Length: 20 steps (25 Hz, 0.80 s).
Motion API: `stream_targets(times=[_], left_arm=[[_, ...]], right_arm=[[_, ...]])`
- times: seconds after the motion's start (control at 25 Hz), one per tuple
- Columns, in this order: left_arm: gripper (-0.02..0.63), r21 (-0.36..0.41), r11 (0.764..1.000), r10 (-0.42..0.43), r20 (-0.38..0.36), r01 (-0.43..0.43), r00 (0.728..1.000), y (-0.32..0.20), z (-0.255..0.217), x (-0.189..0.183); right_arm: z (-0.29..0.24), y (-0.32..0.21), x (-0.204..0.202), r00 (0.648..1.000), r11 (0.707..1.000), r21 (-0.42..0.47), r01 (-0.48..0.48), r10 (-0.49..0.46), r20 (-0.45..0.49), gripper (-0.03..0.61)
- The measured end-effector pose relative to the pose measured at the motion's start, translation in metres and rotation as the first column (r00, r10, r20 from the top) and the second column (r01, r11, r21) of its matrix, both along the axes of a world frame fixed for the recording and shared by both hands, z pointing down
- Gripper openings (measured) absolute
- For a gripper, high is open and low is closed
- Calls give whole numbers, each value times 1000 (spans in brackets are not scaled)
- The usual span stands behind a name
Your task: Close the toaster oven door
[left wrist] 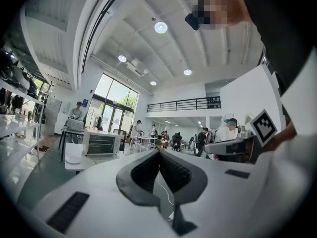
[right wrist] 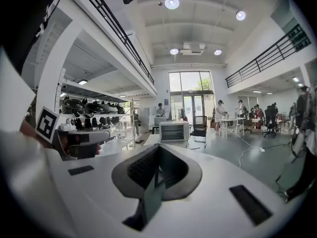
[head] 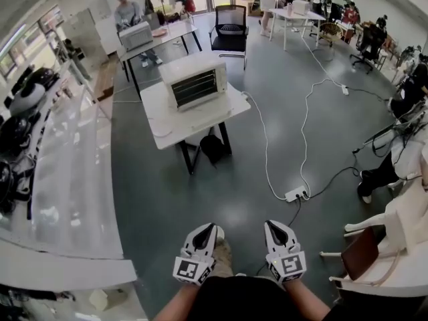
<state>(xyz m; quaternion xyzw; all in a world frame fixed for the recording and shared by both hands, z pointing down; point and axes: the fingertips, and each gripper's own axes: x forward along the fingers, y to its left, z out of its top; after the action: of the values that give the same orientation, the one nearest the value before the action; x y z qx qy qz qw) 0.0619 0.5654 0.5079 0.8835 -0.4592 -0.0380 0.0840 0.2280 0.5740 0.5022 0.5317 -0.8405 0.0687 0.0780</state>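
Note:
The white toaster oven [head: 195, 82] stands on a white table [head: 164, 105] far ahead of me, across the grey floor. Its front shows the racks, and its door [head: 210, 119] appears folded down flat onto the table. The oven is also small in the left gripper view [left wrist: 101, 142] and the right gripper view [right wrist: 173, 131]. My left gripper [head: 207, 229] and right gripper [head: 276, 228] are held close to my body, side by side, far from the oven. Both are shut with nothing between the fingers [left wrist: 159, 155] [right wrist: 158, 155].
A black bag [head: 214, 147] lies under the oven's table and a black office chair [head: 230, 25] stands behind it. A white cable runs to a power strip [head: 296, 194] on the floor. Long shelving [head: 67, 179] lines the left; chairs [head: 364, 253] crowd the right. A person [head: 127, 12] stands at a farther table.

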Motion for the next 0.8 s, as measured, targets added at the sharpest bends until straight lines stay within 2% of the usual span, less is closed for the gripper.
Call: stream_targets(times=[0.28,0.44,0.64,0.8], left_arm=[[17,19,1000,-2,34,1,999,-110,3,-41],[17,-38,999,-9,21,10,1000,-169,6,-62],[17,-46,999,26,28,-25,999,-235,10,-88],[17,-64,998,-30,-11,29,999,-282,5,-108]], right_arm=[[4,-118,-39,998,998,-57,14,-17,-65,21],[3,-182,-64,996,997,-71,25,-31,-78,21],[11,-242,-109,993,990,-119,71,-82,-87,21],[19,-285,-128,991,987,-141,83,-96,-90,21]])
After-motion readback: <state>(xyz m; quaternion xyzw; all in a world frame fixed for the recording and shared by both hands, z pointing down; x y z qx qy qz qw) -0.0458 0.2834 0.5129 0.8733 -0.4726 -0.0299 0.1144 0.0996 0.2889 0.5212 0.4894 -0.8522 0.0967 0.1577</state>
